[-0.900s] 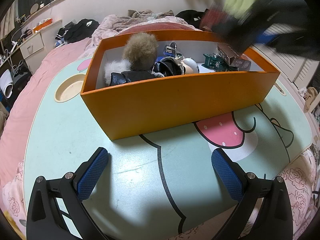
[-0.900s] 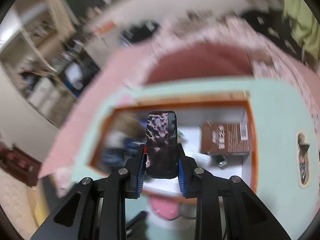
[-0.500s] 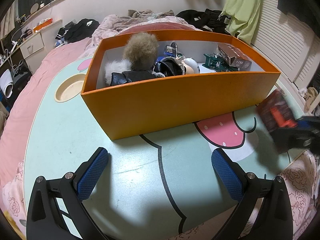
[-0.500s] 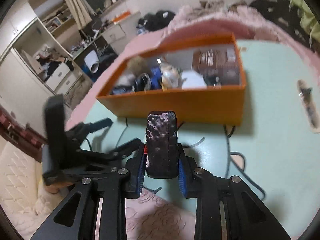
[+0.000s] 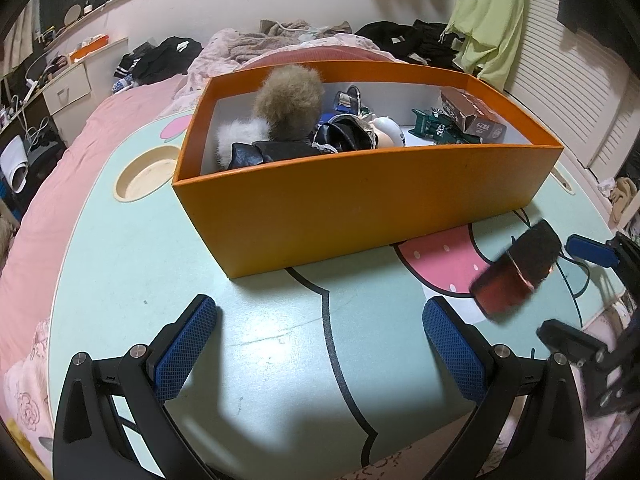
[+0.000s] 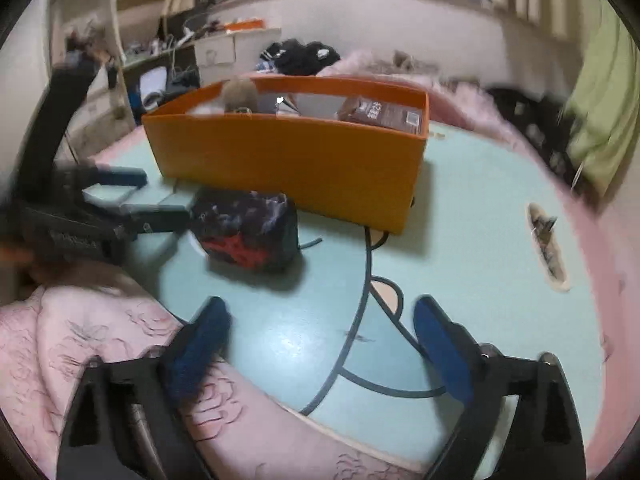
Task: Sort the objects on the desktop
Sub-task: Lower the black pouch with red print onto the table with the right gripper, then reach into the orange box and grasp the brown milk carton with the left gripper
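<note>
An orange box (image 5: 360, 196) stands on the mint-green table (image 5: 260, 340) and holds a furry pompom (image 5: 290, 100), dark items, a green toy and a brown carton (image 5: 472, 114). A dark red-and-black patterned block (image 5: 516, 272) lies free on the table in front of the box's right end; it also shows in the right wrist view (image 6: 246, 232). My left gripper (image 5: 320, 352) is open and empty near the table's front edge. My right gripper (image 6: 320, 344) is open and empty, just behind the block.
A round cup recess (image 5: 146, 174) sits in the table at the far left. A slot with small items (image 6: 546, 244) lies at the table's right side. Pink bedding (image 6: 100, 340) surrounds the table. A dresser (image 5: 68, 88) and clothes (image 5: 160, 60) lie beyond.
My right gripper carried the patterned block away from above the box, down to the table in front of it, opened and let it go. The left gripper has not moved.
</note>
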Available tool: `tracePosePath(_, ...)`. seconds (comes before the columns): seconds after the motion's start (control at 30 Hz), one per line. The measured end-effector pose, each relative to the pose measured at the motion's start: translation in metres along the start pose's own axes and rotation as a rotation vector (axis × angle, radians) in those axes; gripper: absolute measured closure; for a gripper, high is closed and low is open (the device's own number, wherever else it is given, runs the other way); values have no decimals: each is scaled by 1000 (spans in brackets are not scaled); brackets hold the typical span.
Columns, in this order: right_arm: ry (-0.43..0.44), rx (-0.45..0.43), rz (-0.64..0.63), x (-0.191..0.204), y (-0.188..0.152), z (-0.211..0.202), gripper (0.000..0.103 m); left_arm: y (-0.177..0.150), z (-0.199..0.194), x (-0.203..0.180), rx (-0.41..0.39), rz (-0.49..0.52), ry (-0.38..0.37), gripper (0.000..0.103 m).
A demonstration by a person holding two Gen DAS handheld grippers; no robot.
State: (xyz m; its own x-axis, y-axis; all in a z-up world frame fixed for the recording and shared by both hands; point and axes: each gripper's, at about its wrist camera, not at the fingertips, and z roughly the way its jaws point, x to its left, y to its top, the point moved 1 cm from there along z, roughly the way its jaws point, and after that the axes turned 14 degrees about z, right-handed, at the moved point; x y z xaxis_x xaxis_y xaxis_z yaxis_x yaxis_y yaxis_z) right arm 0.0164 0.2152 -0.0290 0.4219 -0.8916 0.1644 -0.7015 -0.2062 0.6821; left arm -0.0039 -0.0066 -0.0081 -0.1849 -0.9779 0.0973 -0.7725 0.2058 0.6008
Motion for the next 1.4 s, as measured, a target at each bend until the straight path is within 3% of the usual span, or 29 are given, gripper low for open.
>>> tracePosePath(0.93,-7,-35,-2,-6,-6,3,2,-8,0,-2,-17,-6,18,0)
tracePosePath(1.1,-6,-39,-5,-7,-4,3,1,-8,-4,-1,18,-13,6,1)
tracePosePath(1.17,-3,-42,-6,-8,-4,3,1,-7,-19,3,-13,-55,-69,6)
tracePosePath(1.27,-1,-44,-7,-8,-5,3,1,9,-56,11,-146,-141,-278,7)
tracePosePath(1.4,-1,-45,-7,-8,-7,3,1,63,-66,2,-175,-99,-436,15)
